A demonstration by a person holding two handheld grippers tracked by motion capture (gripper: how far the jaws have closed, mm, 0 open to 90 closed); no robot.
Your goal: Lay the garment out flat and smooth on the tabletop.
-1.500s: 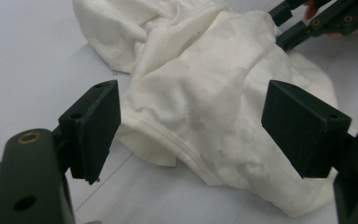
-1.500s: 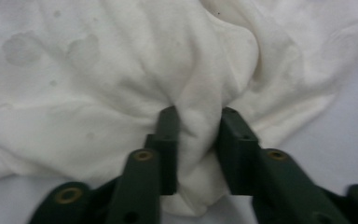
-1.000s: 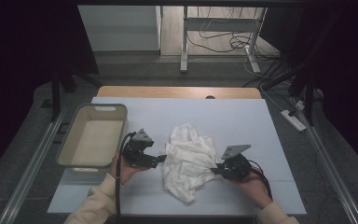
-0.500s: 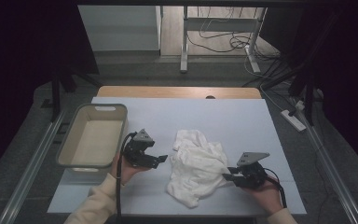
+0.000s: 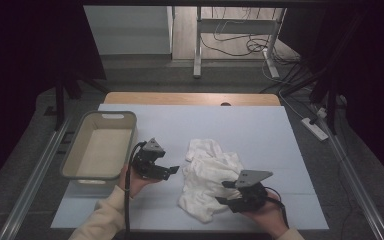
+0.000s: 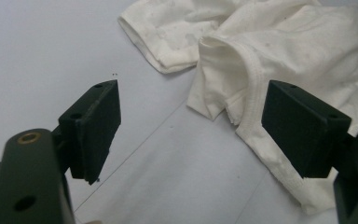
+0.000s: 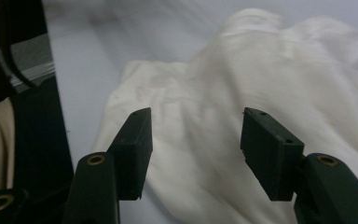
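A crumpled white T-shirt (image 5: 207, 172) lies on the pale blue table cover (image 5: 260, 130), between my two grippers. My left gripper (image 5: 172, 171) hovers just left of it, open and empty. In the left gripper view (image 6: 198, 130) the shirt's hem (image 6: 256, 107) lies beyond and under the right jaw, with bare cover between the jaws. My right gripper (image 5: 221, 193) is at the shirt's front right edge. Its jaws have just been opening. In the right gripper view (image 7: 203, 149) they stand apart over the blurred shirt (image 7: 242, 93) and press on nothing.
A beige plastic bin (image 5: 75, 160) stands empty at the left edge of the cover, close to my left hand. The bare wooden table top (image 5: 190, 98) shows at the back. A power strip (image 5: 315, 129) lies on the floor to the right.
My right gripper has let go of the shirt's right side, opened, and shifted toward the front edge. The shirt has settled into a looser heap. The left gripper has not moved.
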